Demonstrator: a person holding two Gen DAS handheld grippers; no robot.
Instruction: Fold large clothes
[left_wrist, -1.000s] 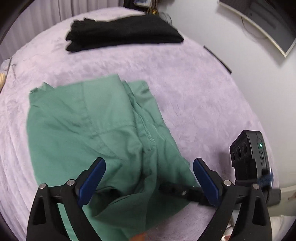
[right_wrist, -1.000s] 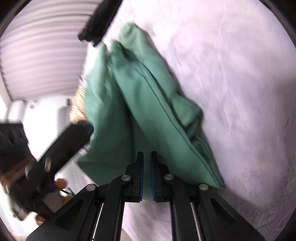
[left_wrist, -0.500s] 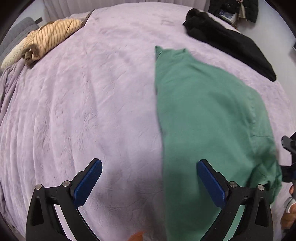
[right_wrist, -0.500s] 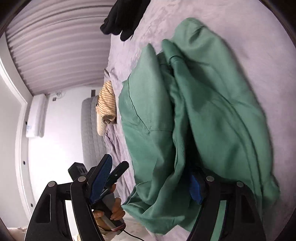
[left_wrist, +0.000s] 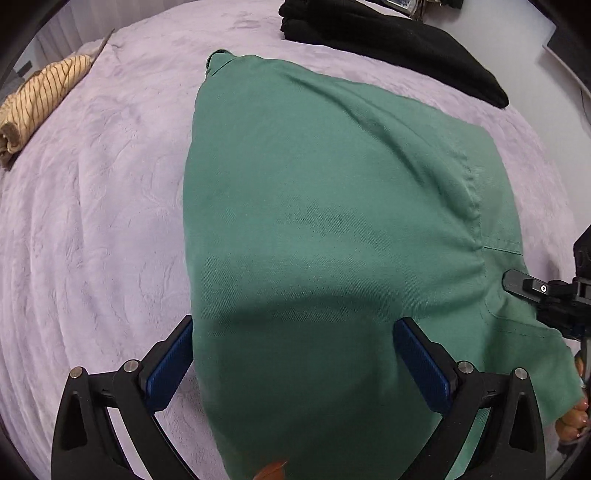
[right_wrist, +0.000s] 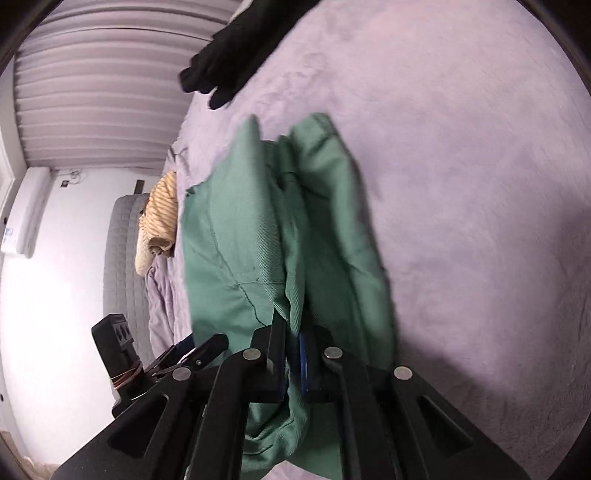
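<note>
Right wrist: right gripper (right_wrist: 292, 354) pinching green garment (right_wrist: 258, 240); left gripper (left_wrist: 295, 363) spread wide over it.

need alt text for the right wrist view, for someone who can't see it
The right gripper is shut on a fold of a green garment lying on a lilac blanket. A black garment lies at the far end, a striped one to the left.

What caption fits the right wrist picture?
Right tool pinches the green garment above the lilac blanket.
</note>
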